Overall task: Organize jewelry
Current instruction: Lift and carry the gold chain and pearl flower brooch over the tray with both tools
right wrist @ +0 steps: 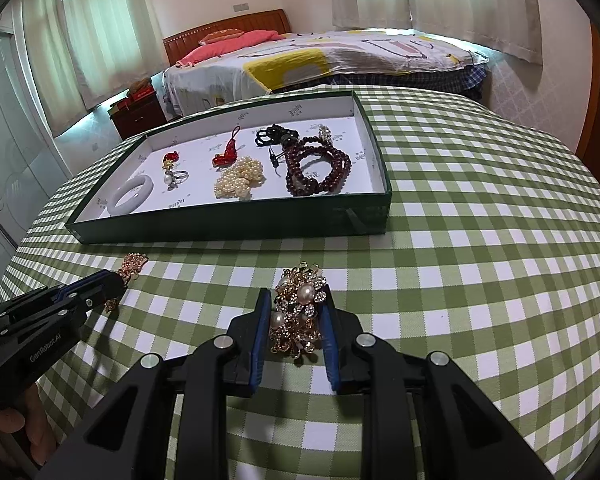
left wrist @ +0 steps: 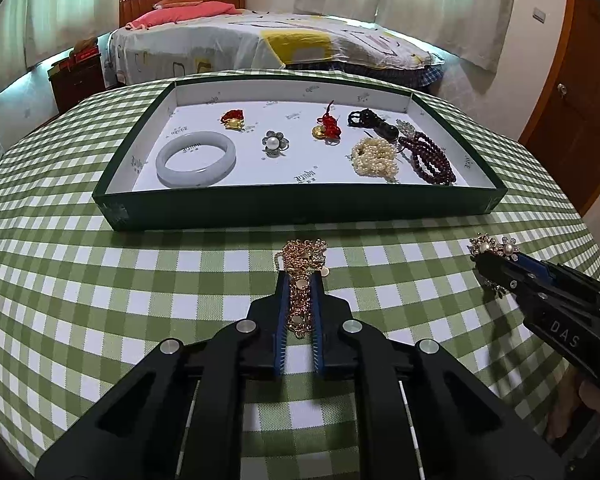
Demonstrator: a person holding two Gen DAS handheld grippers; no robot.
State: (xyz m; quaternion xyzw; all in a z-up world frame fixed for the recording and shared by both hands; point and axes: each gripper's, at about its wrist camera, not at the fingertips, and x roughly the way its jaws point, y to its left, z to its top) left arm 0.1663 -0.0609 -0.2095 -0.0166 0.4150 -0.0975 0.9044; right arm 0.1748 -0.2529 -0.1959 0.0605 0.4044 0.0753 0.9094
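A: Gold chain (left wrist: pixel 305 264) sits bunched between the left gripper (left wrist: pixel 300 280) pads, jaws closed on it, above the checked tablecloth (left wrist: pixel 140 280), just short of the tray (left wrist: pixel 300 208).

B: Risk?

A: Loose loops hang free; they may snag the tray's near wall.

B: Other side?

A: Right gripper (right wrist: pixel 296 312) clamps the pearl brooch (right wrist: pixel 300 308). Lumpy, hard piece; it could twist out. Beads (right wrist: pixel 316 168) already crowd that tray end.

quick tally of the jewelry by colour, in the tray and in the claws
White: 3, bangle, pearl ring, pearl strand
Red: 2, left charm, right charm
Dark: 2, black cord, maroon beads
Gold: 2, chain in left claw, brooch in right claw
Total: 9
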